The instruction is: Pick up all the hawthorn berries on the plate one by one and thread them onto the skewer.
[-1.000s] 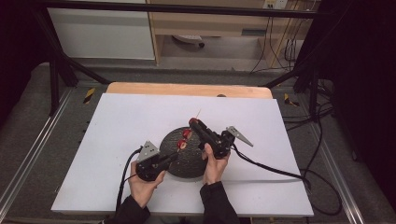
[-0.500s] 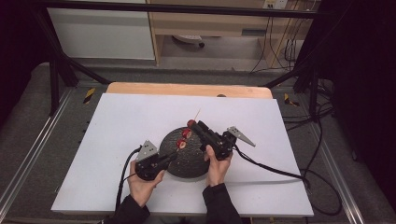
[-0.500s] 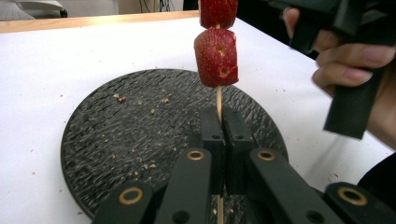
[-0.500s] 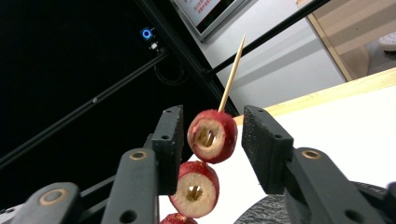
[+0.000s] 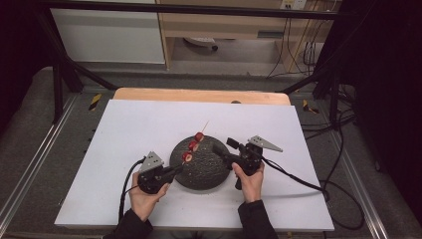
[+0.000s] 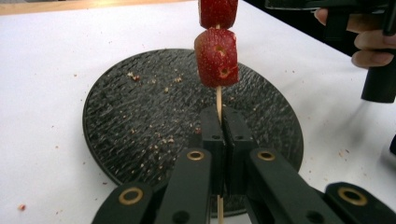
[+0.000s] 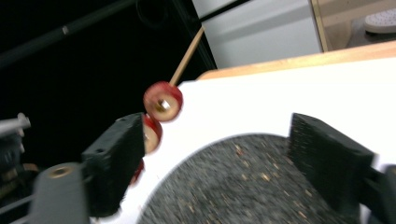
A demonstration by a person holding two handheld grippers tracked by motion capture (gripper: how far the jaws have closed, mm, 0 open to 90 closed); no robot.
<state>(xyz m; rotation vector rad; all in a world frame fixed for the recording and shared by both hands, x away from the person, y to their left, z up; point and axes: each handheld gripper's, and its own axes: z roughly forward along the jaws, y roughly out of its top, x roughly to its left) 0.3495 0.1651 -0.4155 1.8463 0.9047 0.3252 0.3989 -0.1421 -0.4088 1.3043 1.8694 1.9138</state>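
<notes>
Jaws of the left gripper (image 6: 219,135) clamp a skewer (image 6: 218,100) of red fruit pieces (image 6: 216,57) over the dark plate (image 5: 201,167) on the counter (image 5: 129,124), while the right gripper (image 7: 215,163) hangs beside it, jaws wide apart.

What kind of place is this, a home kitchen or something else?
Probably a lab recording rig, not a kitchen: a white-covered table inside a black metal frame, loose cables on the floor, and a cabled left tongs holding a wooden fruit skewer.
</notes>
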